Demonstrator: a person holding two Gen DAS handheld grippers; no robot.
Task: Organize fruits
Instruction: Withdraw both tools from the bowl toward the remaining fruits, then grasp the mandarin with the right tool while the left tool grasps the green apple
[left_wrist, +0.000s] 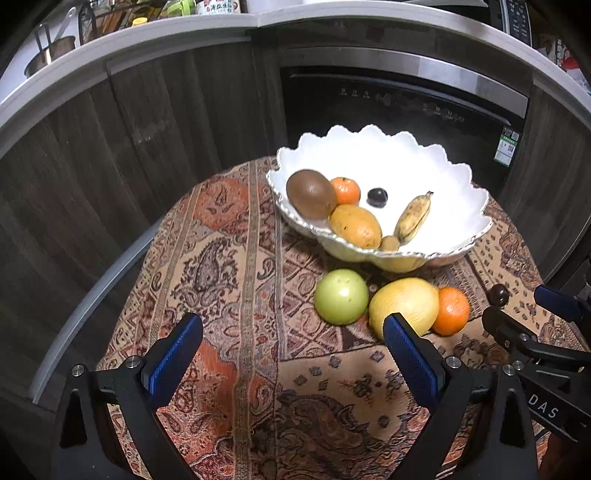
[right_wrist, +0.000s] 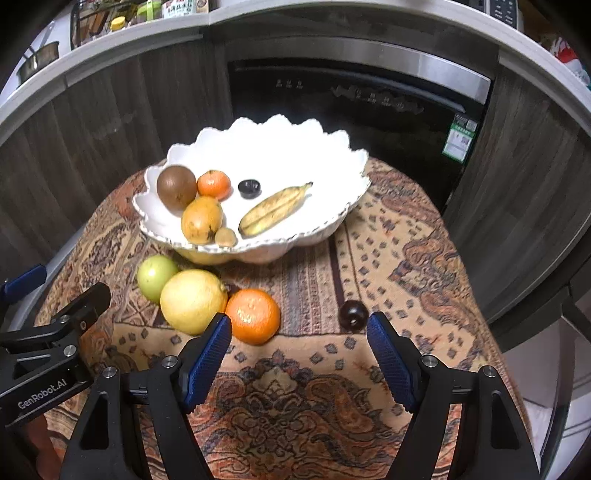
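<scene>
Both jaws stand spread and empty: left gripper near the green apple, right gripper near the orange. Next: straddle, pinch, carry to the white bowl.

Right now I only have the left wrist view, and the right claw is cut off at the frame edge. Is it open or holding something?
Observer: The right claw is open; only the patterned cloth shows between its pads.
Operator: The small dark fruit beside it, is that gripped?
Observer: No. It lies loose on the cloth just ahead of one finger, clear of the pads and apart from the orange.
</scene>
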